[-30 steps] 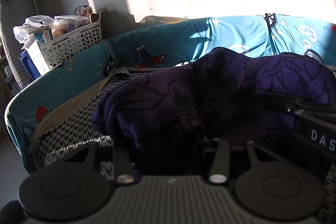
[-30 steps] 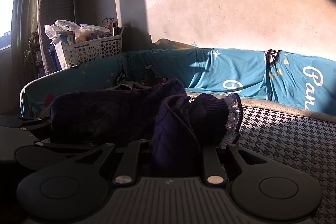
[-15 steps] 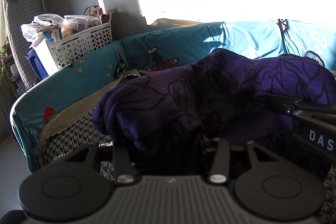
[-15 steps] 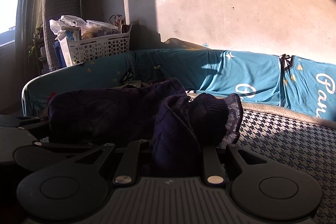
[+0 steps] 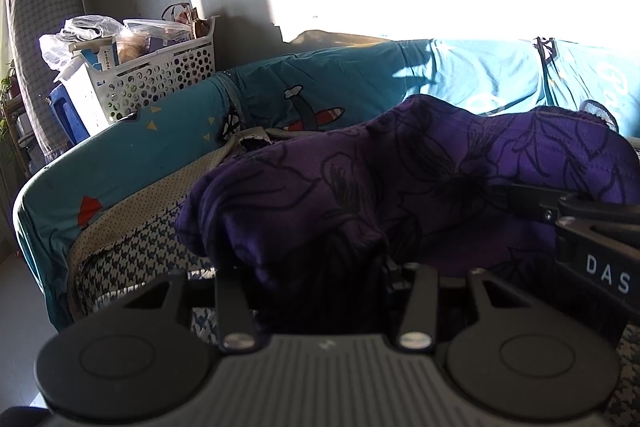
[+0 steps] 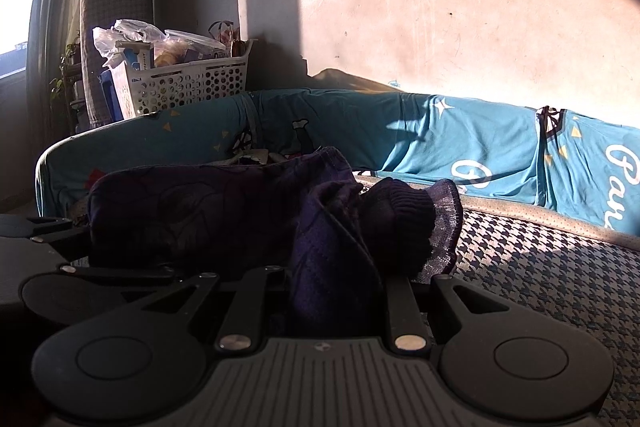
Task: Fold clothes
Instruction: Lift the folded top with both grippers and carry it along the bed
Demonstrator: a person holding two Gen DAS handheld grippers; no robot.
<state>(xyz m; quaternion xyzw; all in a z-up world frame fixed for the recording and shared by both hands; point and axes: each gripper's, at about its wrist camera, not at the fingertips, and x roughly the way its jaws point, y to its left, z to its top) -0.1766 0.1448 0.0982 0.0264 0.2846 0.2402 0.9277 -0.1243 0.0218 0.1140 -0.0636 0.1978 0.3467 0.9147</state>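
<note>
Purple garment (image 5: 420,183) — both hand-held grippers pinch it | ribbed cuff (image 6: 404,215) — right view only

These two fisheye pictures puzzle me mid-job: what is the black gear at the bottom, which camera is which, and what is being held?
Each picture comes from a camera on a handheld two-finger gripper, looking along its fingers. The black gear is the gripper itself. In the left view, the left gripper is shut on a purple garment, and the other gripper pokes in at the right. In the right view, the right gripper pinches the same garment. It hangs just over a checked cushion with blue padded sides. A white basket stands behind.
</note>
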